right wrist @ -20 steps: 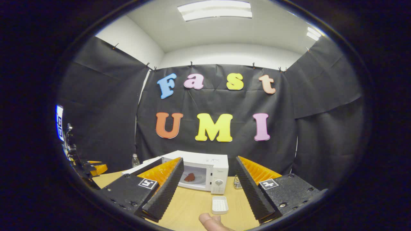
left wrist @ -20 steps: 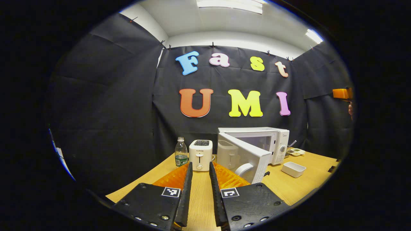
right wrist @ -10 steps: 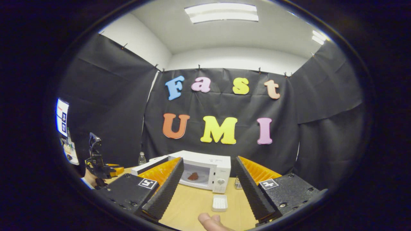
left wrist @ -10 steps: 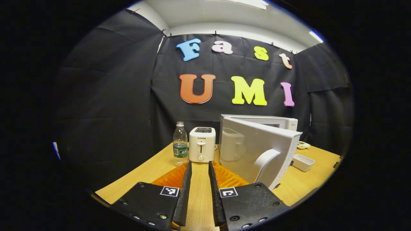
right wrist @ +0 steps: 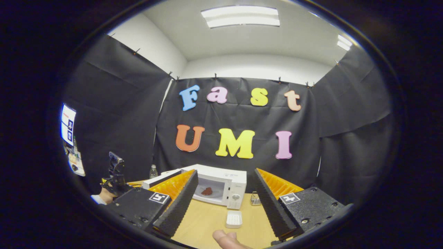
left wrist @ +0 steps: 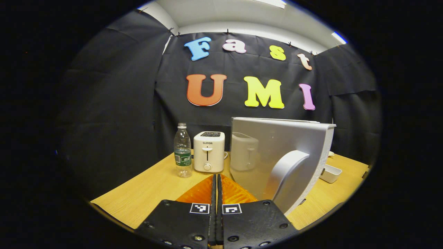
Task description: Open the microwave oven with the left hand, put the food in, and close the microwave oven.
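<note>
We hold the left gripper (left wrist: pixel 216 180) low over the table (left wrist: pixel 145 193), fingers pressed together on nothing, just beside the open microwave door (left wrist: pixel 277 155), which hides the oven's cavity. The right gripper (right wrist: pixel 223 193) hangs back, fingers wide apart. The food (right wrist: pixel 207 191) sits inside the microwave (right wrist: pixel 221 186).

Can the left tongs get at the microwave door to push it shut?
Probably yes. The left tongs are shut and empty, the open door stands just ahead to their right, nothing between.
</note>
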`<state>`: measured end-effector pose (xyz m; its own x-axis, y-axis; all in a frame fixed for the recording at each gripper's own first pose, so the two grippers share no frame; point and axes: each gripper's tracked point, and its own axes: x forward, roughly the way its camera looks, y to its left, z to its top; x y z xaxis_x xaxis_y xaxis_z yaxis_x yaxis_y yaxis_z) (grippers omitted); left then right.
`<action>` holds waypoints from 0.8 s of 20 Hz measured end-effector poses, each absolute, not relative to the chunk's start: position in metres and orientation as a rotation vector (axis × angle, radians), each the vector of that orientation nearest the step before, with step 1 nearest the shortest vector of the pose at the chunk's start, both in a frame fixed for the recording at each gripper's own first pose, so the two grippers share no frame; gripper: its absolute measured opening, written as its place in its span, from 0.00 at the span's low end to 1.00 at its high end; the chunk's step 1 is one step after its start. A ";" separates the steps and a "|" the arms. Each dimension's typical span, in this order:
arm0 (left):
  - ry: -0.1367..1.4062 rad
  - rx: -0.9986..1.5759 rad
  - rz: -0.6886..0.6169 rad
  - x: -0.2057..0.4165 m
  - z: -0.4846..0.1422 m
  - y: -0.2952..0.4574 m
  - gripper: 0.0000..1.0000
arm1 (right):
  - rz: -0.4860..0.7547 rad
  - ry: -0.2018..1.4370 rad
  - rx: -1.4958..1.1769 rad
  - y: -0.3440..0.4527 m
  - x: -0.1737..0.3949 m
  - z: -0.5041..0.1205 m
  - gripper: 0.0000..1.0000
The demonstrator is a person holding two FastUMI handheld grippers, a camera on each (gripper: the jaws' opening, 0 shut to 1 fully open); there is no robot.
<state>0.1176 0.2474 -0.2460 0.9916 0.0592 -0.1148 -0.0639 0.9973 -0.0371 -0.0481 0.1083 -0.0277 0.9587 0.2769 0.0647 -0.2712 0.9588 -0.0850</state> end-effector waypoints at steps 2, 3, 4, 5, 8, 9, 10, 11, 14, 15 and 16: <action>0.119 -0.041 0.033 0.119 -0.247 0.236 0.00 | 0.277 -0.076 -0.071 0.103 -0.049 -0.027 0.95; 0.110 -0.038 0.027 0.121 -0.244 0.230 0.00 | 0.277 -0.073 -0.072 0.102 -0.049 -0.029 0.95; 0.108 -0.032 0.027 0.121 -0.243 0.230 0.00 | 0.279 -0.070 -0.073 0.100 -0.050 -0.030 0.95; 0.113 -0.037 0.020 0.121 -0.243 0.225 0.00 | 0.280 -0.067 -0.074 0.099 -0.050 -0.031 0.95; 0.108 -0.052 -0.013 0.127 -0.241 0.204 0.00 | 0.279 -0.067 -0.074 0.091 -0.052 -0.031 0.95; 0.104 -0.053 -0.018 0.130 -0.239 0.197 0.00 | 0.277 -0.071 -0.073 0.088 -0.053 -0.031 0.95; 0.099 -0.055 -0.026 0.134 -0.238 0.190 0.00 | 0.274 -0.073 -0.073 0.084 -0.053 -0.031 0.95; 0.105 -0.060 -0.043 0.137 -0.239 0.180 0.00 | 0.270 -0.072 -0.072 0.081 -0.053 -0.033 0.95; 0.112 -0.066 -0.084 0.151 -0.241 0.151 0.00 | 0.263 -0.066 -0.067 0.069 -0.052 -0.037 0.95; 0.114 -0.062 -0.093 0.157 -0.241 0.142 0.00 | 0.260 -0.067 -0.064 0.064 -0.053 -0.037 0.95; 0.116 -0.060 -0.105 0.164 -0.244 0.131 0.00 | 0.258 -0.069 -0.060 0.059 -0.053 -0.036 0.95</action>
